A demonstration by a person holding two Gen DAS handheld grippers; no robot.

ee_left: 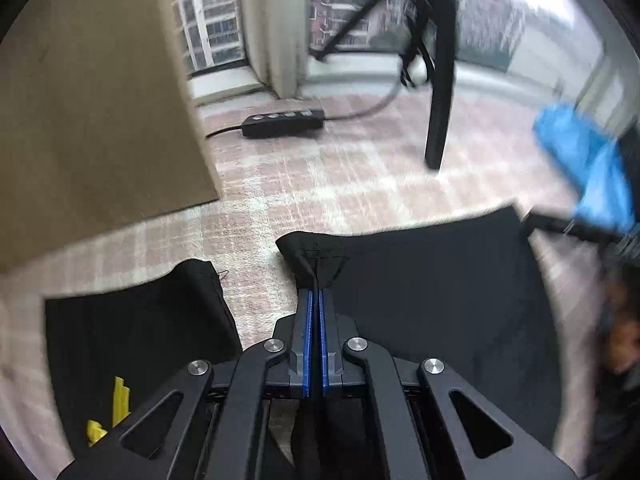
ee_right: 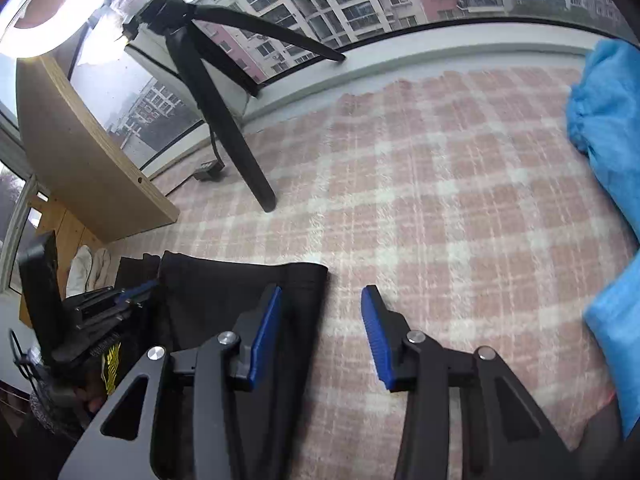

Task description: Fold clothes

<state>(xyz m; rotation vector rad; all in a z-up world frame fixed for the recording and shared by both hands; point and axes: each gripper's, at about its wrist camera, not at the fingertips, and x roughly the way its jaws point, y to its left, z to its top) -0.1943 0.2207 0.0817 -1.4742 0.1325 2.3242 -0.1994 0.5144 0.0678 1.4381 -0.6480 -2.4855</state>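
Pink-and-white plaid carpet [ee_right: 420,200] ran back to the window sill, with bare floor open between a wooden board [ee_right: 80,152] at the left and a tripod leg [ee_right: 228,128] beside it. Low down, the left gripper [ee_left: 316,292] was pinched tight on a bunched fold of the black garment [ee_left: 432,280], whose far edge lay flat across the carpet. Rightward, the right gripper [ee_right: 320,332] stood wide apart, holding nothing, one pad [ee_right: 266,332] over the garment's hem. Blue cloth [ee_right: 608,128] crowded the right edge.
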